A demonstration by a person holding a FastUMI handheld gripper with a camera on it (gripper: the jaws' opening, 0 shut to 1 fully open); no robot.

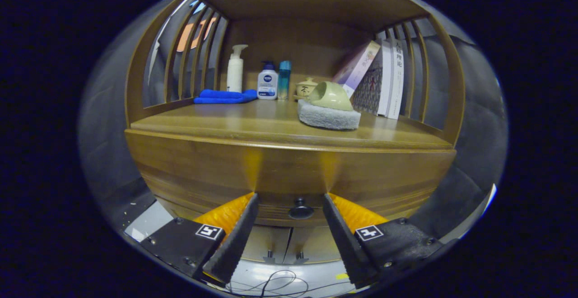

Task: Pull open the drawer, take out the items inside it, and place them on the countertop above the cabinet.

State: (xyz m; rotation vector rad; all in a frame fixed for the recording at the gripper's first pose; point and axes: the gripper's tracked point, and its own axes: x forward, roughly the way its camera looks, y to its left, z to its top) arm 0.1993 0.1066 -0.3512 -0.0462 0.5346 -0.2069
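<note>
The drawer [289,185] below the worktop's [253,124] front edge is closed, nothing taken out yet. The tool [290,198] is released, fingers spread either side of the knob [300,208], not gripping.

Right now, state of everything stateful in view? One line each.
drawer: closed, front flush.
drawer knob: between the fingers, not gripped.
gripper: open, fingers either side of the knob.
pump bottle: upright.
green cup: tipped on its side on the grey sponge.
books: leaning.
</note>
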